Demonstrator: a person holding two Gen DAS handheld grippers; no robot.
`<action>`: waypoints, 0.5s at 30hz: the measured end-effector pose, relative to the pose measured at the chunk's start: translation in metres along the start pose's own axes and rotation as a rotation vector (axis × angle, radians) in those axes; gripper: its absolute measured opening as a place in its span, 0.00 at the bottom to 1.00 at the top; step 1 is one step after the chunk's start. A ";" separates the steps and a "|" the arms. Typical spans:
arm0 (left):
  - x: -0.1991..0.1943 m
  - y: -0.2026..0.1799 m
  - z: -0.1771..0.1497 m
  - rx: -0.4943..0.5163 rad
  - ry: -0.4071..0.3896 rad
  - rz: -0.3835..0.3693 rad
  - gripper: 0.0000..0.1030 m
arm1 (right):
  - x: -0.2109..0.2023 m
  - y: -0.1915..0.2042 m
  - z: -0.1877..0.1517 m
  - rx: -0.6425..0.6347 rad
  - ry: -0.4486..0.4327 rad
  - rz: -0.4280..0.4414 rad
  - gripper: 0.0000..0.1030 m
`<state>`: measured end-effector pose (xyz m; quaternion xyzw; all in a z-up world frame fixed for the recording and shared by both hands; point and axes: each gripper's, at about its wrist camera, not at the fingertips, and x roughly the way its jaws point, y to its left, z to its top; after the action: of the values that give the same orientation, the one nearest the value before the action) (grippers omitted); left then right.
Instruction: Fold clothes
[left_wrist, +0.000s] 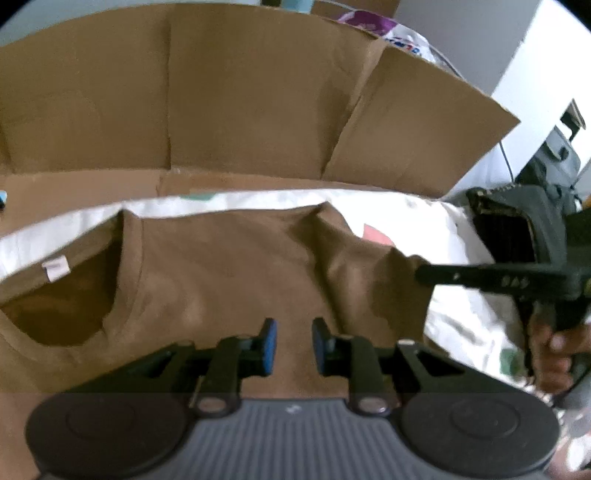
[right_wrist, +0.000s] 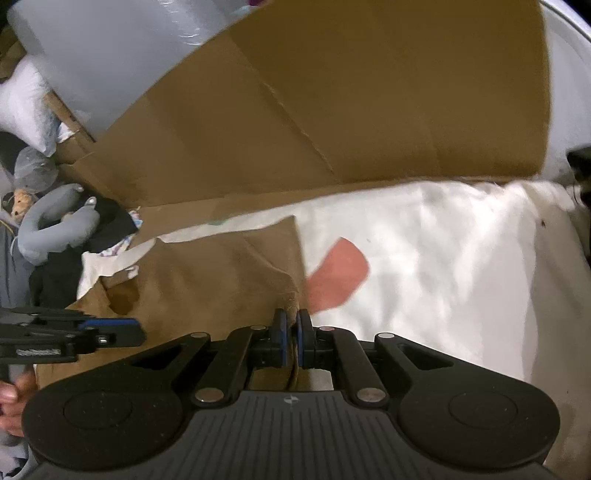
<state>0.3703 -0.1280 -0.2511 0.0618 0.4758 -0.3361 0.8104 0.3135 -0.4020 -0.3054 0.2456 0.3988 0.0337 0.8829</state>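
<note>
One brown shirt (left_wrist: 229, 273), collar leftward (probably).

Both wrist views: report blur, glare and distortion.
Left wrist view: fisheye bends the cardboard; shirt soft; right claw smeared; dark band across the bottom. Right wrist view: sheet glares white; cardboard blurred; claw pads on the shirt sharper.

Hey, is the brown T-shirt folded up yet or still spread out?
Mostly spread out. The brown T-shirt lies flat on the white sheet, neckline open, with only its sleeve edge pinched in the right tongs.
</note>
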 end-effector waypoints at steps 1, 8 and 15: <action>0.001 0.000 -0.001 0.011 -0.004 0.002 0.24 | -0.001 0.006 0.003 -0.005 0.004 0.004 0.04; -0.010 0.030 -0.016 -0.074 -0.067 0.013 0.25 | 0.011 0.063 0.019 -0.103 0.081 0.059 0.04; -0.020 0.066 -0.038 -0.128 -0.087 0.016 0.25 | 0.047 0.113 0.014 -0.173 0.130 0.083 0.04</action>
<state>0.3755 -0.0514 -0.2697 -0.0011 0.4602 -0.3009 0.8352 0.3704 -0.2965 -0.2778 0.1821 0.4405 0.1201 0.8709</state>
